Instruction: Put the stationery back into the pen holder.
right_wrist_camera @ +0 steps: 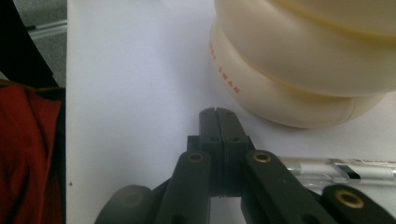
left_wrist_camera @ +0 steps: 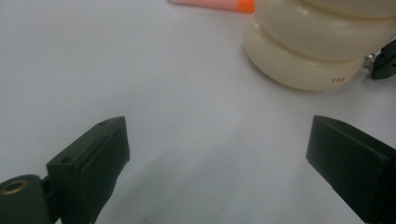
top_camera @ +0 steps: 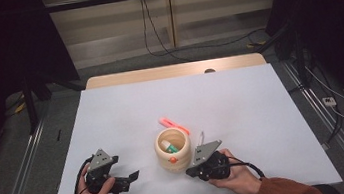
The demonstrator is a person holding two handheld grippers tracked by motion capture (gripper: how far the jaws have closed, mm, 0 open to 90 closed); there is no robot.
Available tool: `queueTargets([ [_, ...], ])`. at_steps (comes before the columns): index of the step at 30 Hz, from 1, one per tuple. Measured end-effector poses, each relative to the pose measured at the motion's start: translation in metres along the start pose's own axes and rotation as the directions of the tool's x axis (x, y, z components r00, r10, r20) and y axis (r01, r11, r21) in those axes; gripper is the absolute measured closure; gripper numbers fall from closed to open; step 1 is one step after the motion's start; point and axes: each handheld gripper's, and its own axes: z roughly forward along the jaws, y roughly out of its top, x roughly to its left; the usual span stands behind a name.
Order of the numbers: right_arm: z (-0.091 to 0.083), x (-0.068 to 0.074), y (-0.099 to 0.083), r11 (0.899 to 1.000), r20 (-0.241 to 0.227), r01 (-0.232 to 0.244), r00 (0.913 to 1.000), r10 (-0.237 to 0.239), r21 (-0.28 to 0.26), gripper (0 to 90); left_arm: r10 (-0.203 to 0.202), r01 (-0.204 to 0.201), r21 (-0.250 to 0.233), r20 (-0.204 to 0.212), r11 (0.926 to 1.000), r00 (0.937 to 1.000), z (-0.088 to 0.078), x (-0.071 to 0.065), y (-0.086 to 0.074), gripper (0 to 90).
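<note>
Two grippers beside cream pen cup point(top_camera: 173, 150), left gripper point(left_wrist_camera: 217, 154) spread wide and empty, right gripper point(right_wrist_camera: 217, 116) pressed together, empty

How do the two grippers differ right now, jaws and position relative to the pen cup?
The left gripper has its jaws wide apart; the right gripper has its jaws pressed together on nothing. The left one sits off from the cream pen cup; the right one lies close beside it. Both rest low on the white table.

In the gripper views the top edge cut off the cream holder point(right_wrist_camera: 299, 60), hiding its rim. The pink marker point(left_wrist_camera: 212, 4) was cropped likewise. The red lettering point(left_wrist_camera: 343, 80) on the holder's base was too blurred to read in full.
</note>
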Motion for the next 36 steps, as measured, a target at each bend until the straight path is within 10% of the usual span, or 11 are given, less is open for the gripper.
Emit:
queueTargets([
  [36, -0.041, -0.018, -0.031, 0.991, 0.057, -0.092, 0.9946, 0.087, 0.099, 90.0, -0.005, 0.005, 0.000, -0.009, 1.0000, 0.9999, 0.000, 0.000, 0.000, 5.9],
])
